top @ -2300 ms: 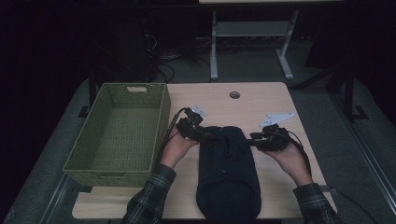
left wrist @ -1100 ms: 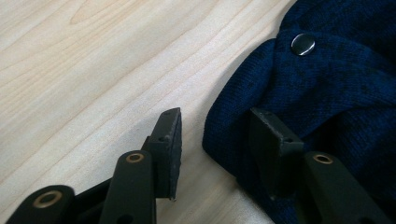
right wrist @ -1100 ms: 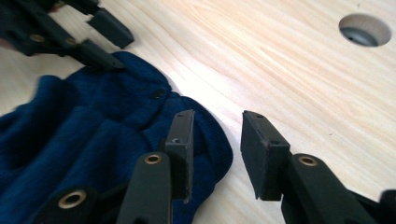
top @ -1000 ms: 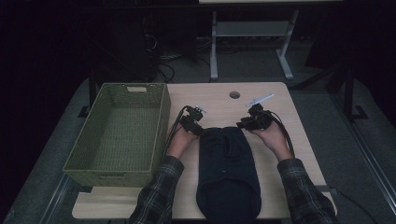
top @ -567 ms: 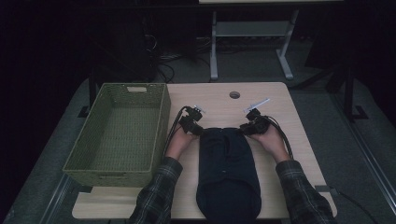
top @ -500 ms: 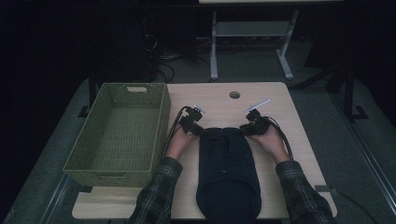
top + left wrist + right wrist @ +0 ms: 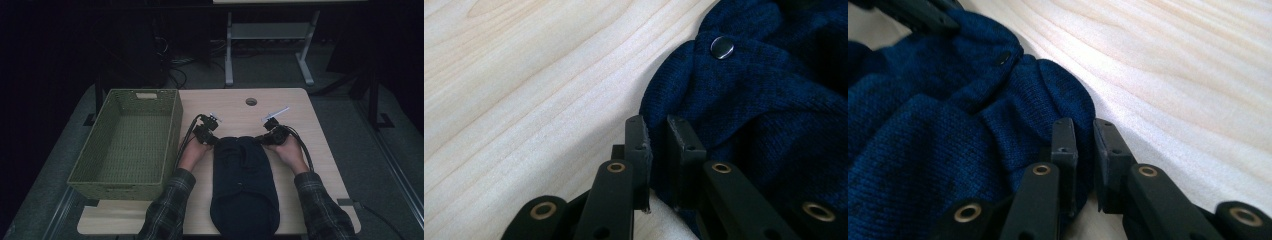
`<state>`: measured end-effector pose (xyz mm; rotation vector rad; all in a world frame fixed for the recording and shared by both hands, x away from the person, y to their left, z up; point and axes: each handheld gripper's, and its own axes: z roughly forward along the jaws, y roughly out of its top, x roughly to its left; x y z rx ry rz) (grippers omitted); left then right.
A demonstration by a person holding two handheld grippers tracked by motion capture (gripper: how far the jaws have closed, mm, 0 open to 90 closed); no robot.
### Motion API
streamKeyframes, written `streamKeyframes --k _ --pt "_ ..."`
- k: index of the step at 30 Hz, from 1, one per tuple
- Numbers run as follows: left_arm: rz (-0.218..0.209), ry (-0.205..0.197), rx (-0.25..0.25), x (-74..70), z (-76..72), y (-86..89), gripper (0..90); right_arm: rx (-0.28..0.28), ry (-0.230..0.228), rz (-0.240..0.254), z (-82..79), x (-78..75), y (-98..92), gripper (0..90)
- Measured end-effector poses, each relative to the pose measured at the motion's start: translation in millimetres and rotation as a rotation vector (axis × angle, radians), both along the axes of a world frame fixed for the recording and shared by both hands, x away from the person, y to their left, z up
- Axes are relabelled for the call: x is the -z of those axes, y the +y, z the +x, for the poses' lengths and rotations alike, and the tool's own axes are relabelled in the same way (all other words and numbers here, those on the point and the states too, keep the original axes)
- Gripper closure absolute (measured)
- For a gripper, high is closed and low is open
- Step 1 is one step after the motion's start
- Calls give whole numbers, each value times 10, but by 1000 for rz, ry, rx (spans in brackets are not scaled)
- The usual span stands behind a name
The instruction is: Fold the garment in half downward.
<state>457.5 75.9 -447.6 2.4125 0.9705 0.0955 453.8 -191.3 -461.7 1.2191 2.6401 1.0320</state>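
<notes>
Both jaws have just been closing: the left gripper (image 7: 655,125) and right gripper (image 7: 1083,127) now each pinch a far corner of the navy knit garment (image 7: 242,180) lying folded lengthwise on the worktop (image 7: 300,107) beside the basket (image 7: 172,125), likely ready for a fold toward the person

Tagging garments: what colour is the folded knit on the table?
Navy blue knit, clearest in the left gripper view.

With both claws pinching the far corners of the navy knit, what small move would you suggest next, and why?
Probably lift both corners together and fold them toward the person. The left claw and right claw have just closed on the navy knit garment, which lies flat and lengthwise, beside the basket.
</notes>
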Motion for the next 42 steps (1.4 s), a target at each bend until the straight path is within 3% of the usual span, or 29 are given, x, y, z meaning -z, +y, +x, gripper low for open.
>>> streamKeyframes --k 4,17,29,38,42 --pt "2 0 -9 -38 -1 21 820 -13 -35 -57 -15 -57 14 819" --pt "-22 -105 -15 -424 -36 -6 826 14 -106 -32 -85 -335 -116 821" --pt "-42 -275 -38 -1007 -123 -7 826 35 -275 -25 -118 -923 -108 820" --pt "-100 -389 -52 -1360 -155 30 818 47 -385 -3 -138 -1335 -97 815" --pt "-123 -394 -40 -1397 -202 44 812 52 -410 42 -183 -1446 -124 812"
